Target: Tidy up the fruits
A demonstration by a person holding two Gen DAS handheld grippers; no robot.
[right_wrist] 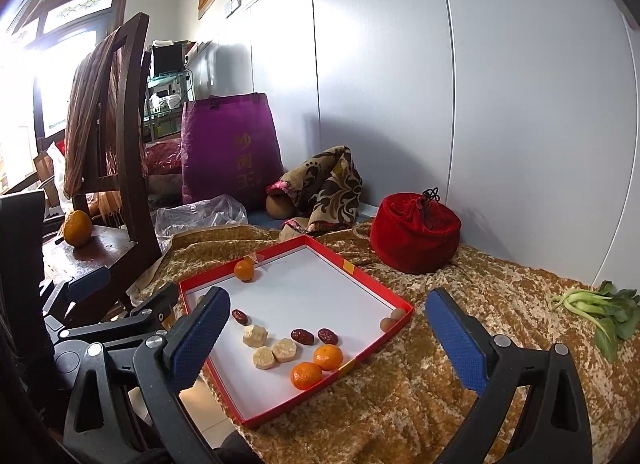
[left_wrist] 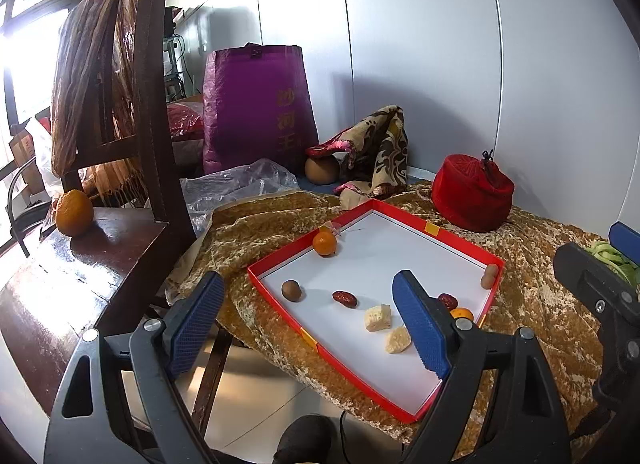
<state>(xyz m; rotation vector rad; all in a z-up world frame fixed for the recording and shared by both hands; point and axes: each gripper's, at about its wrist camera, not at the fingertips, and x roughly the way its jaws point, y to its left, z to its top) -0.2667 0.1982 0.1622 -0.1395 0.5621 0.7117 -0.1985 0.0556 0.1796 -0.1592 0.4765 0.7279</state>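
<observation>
While both grippers are hovering with jaws apart and gripping nothing, the red tray (right_wrist: pixel 394 300) is lying on the golden cloth (right_wrist: pixel 420 396) and is serving as the landmark. The left gripper (left_wrist: pixel 316 320) is hanging over the tray's near left edge, and the right gripper (right_wrist: pixel 332 340) is hanging over its near side. Inside the tray, two small oranges (right_wrist: pixel 317 366) are sitting at the near corner, one more orange (right_wrist: pixel 244 270) is resting at the far left wall, and three dates (right_wrist: pixel 303 336) and pale fruit chunks (right_wrist: pixel 272 348) are lying near the middle. Left of the tray, a big orange (left_wrist: pixel 74 212) is standing on the wooden chair (left_wrist: pixel 100 248). Behind the tray a red pouch (right_wrist: pixel 414 238) is sitting, and green vegetables (right_wrist: pixel 596 308) are lying well right of it.
</observation>
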